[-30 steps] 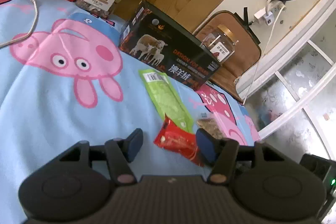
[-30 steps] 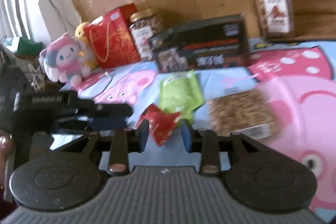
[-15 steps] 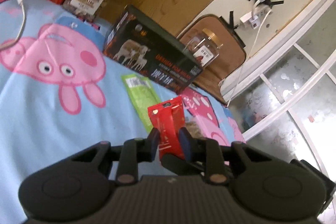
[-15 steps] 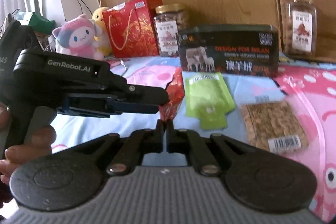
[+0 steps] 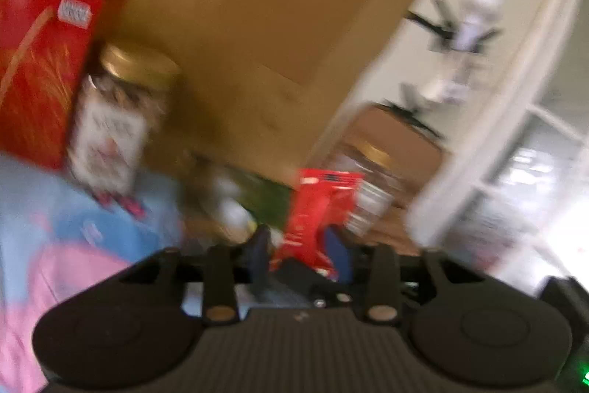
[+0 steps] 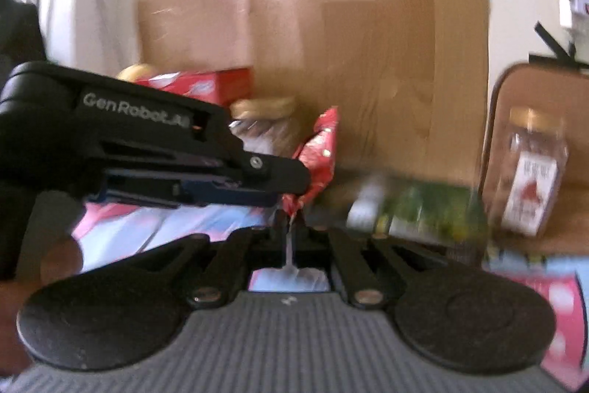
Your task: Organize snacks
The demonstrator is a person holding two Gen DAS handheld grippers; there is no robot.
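A small red snack packet [image 5: 316,209] stands upright between my left gripper's [image 5: 300,242] blue pads, which are closed on its lower part. In the right wrist view the same red packet [image 6: 320,153] is held from the left by the left gripper [image 6: 294,185], while my right gripper [image 6: 290,221] is shut on the packet's bottom edge. Both grippers hold it lifted above the blue cartoon blanket [image 5: 33,227]. The views are blurred by motion.
A red gift bag [image 5: 40,61] and a gold-lidded nut jar [image 5: 117,124] stand at the back left. A dark box [image 6: 416,209] and a second jar [image 6: 530,172] are at the right. A cardboard panel [image 5: 265,24] stands behind.
Both grippers have lifted and tilted upward with the red packet. The blanket has dropped low in both views. The left pads now stand a little wider around the packet.
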